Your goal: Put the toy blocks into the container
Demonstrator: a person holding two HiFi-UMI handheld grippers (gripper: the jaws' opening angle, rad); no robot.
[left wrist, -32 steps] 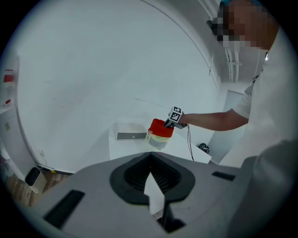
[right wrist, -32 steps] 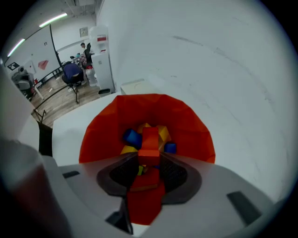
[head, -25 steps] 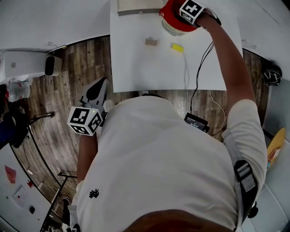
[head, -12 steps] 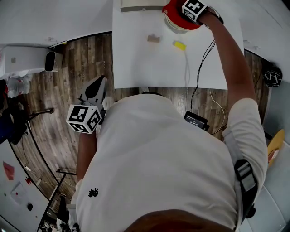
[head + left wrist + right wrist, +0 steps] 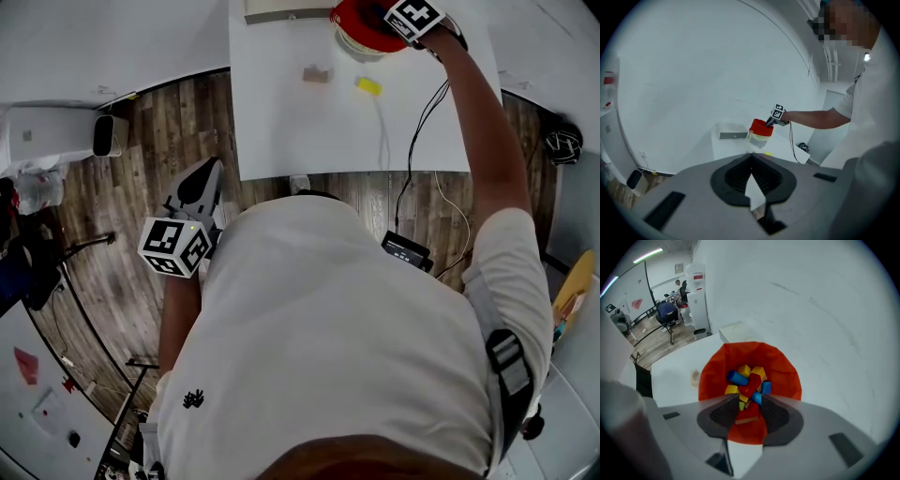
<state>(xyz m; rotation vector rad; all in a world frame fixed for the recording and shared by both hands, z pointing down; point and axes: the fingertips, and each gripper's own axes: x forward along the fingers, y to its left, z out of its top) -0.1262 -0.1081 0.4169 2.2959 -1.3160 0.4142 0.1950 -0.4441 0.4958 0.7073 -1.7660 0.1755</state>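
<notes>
At the upper right, the right gripper (image 5: 751, 403) hangs over the red container (image 5: 783, 367) on the white table (image 5: 309, 131), placed for dropping blocks in. Its jaws are released and have just narrowed slightly, gripping nothing. Coloured toy blocks (image 5: 740, 377) are heaped inside. A tan block (image 5: 316, 73) and a yellow block (image 5: 367, 85) lie nearby. The left gripper (image 5: 200, 185), clenched and empty, idles off the table.

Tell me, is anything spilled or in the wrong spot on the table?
Nothing is spilled or broken. Two toys are not put away, though: a yellow block and a tan block lie on the white table, beside the red container, not inside it with the other blocks.
</notes>
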